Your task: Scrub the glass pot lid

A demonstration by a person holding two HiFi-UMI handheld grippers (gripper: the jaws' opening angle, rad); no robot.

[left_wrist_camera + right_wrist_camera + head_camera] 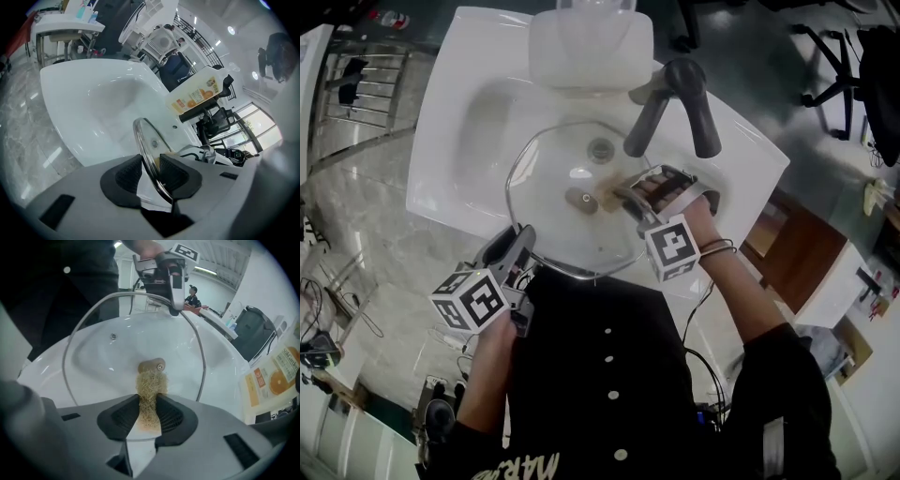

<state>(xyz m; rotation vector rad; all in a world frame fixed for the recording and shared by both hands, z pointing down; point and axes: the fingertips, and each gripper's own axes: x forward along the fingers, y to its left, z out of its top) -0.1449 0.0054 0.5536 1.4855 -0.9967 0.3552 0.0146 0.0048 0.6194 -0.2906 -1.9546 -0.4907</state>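
Two hand-held grippers work over a white sink. A clear glass pot lid, round with a metal rim and a brown centre knob, sits over the basin toward its front edge. The left gripper clamps the lid's rim. The right gripper pinches a tan fibrous scrubber, which touches the glass beside the knob. A bottle by the sink's back edge has an orange-fruit label, its print too small to read.
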